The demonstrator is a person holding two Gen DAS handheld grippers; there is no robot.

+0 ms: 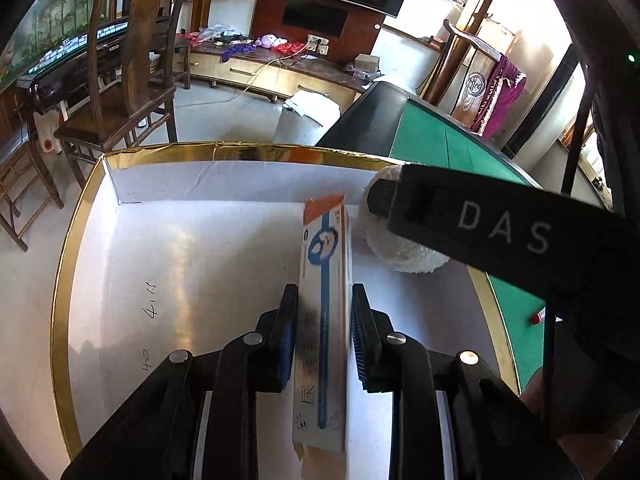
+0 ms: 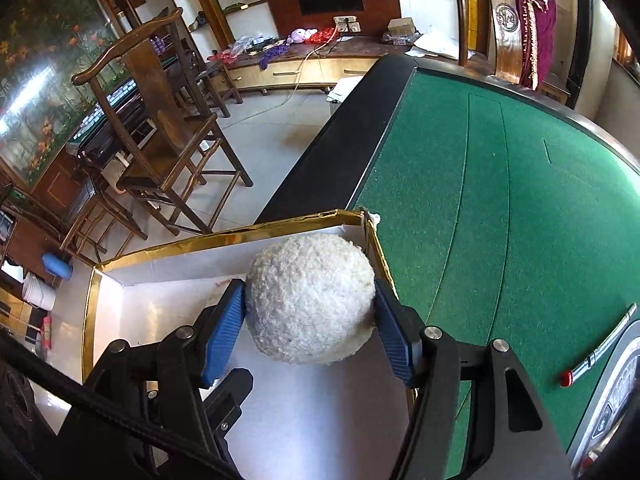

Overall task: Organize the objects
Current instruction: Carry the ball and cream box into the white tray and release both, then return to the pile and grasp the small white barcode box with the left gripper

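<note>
Slim carton (image 1: 324, 320) and fluffy ball (image 2: 310, 300) inside gold-rimmed box (image 1: 160, 184).

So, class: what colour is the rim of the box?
Gold: the box rim is shiny gold foil around white walls, clearest in the left wrist view.

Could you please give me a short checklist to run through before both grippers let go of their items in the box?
1. White fluffy ball lies inside the gold-rimmed white cardboard box: ok.
2. Right gripper pads against the ball: ok.
3. Ball resting on the box floor: cannot tell.
4. Slim white-and-blue carton between the left gripper pads, over the box: ok.
5. Carton's far end touching the floor: cannot tell.
6. Bare floor left of the carton: ok.
</note>
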